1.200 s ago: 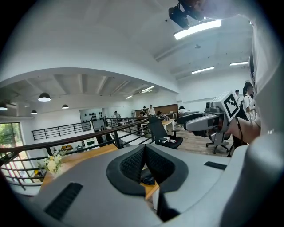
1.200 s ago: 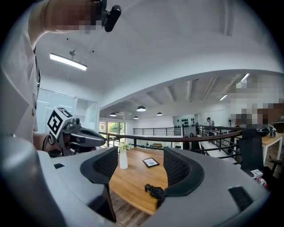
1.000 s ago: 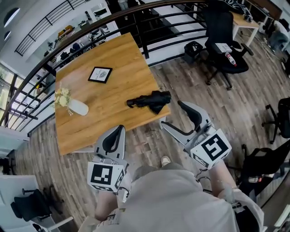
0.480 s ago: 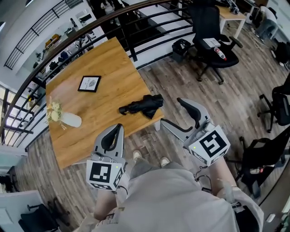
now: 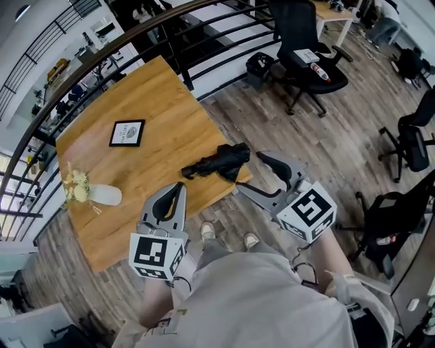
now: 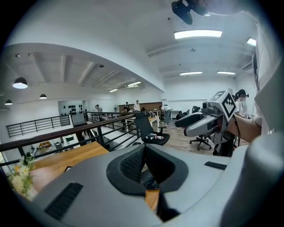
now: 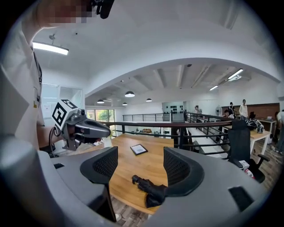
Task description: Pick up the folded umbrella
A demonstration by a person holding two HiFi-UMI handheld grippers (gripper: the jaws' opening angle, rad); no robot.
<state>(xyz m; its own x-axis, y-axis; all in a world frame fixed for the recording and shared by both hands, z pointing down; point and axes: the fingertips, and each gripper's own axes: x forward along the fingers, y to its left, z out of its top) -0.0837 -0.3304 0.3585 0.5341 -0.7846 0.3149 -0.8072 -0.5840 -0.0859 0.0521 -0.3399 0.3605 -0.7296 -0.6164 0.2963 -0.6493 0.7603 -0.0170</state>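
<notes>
Wooden table (image 5: 158, 102), folded umbrella (image 5: 216, 163) (near edge)

An open-plan office on a railed upper level: black swivel chairs (image 5: 299, 41) and a desk (image 5: 327, 9) stand beyond the right gripper (image 5: 250, 173), with strip lights (image 6: 197, 34) overhead.

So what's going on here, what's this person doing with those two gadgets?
A person standing at the square wooden table holds a grey two-jawed tool in each hand. The right tool is open and aimed at the black folded umbrella, which lies near the table's edge closest to the person; it has not touched it yet. The left tool is shut and empty. A small framed picture and a white vase of flowers also sit on the table.
</notes>
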